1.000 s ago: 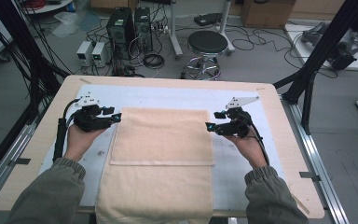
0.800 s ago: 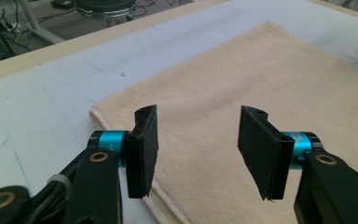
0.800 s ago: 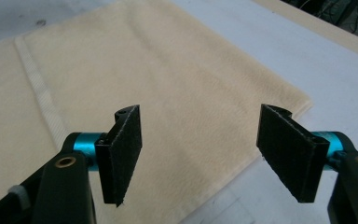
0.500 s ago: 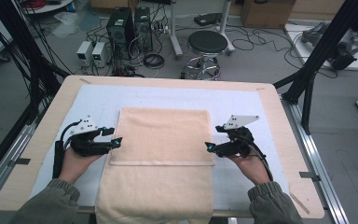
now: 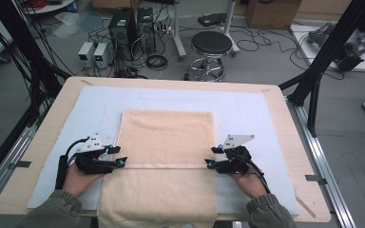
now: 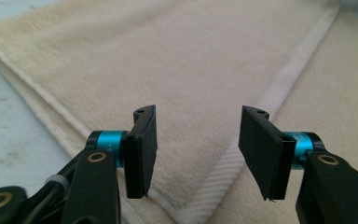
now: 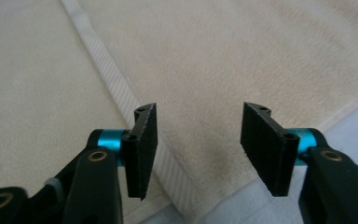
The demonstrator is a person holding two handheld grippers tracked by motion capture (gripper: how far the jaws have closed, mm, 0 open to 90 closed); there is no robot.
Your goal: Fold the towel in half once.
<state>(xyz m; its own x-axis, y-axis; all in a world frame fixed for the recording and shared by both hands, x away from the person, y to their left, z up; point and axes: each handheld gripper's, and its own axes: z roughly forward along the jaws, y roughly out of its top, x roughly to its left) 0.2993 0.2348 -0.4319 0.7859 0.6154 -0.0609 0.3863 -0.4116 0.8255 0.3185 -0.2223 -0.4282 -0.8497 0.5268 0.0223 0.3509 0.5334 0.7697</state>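
Both grippers (image 5: 121,156) (image 5: 211,156) agape over towel (image 5: 166,137); towel's near end cut off.

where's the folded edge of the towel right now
In the high view the folded edge of the towel runs across the table's near half, on the white mat, between the left gripper and the right gripper.

A pale blue mat (image 5: 95,102) covers the wooden worktop (image 5: 57,102); beyond it on the floor stand a black round stool (image 5: 211,43), computer towers (image 5: 132,26) and tangled cables (image 5: 261,38)
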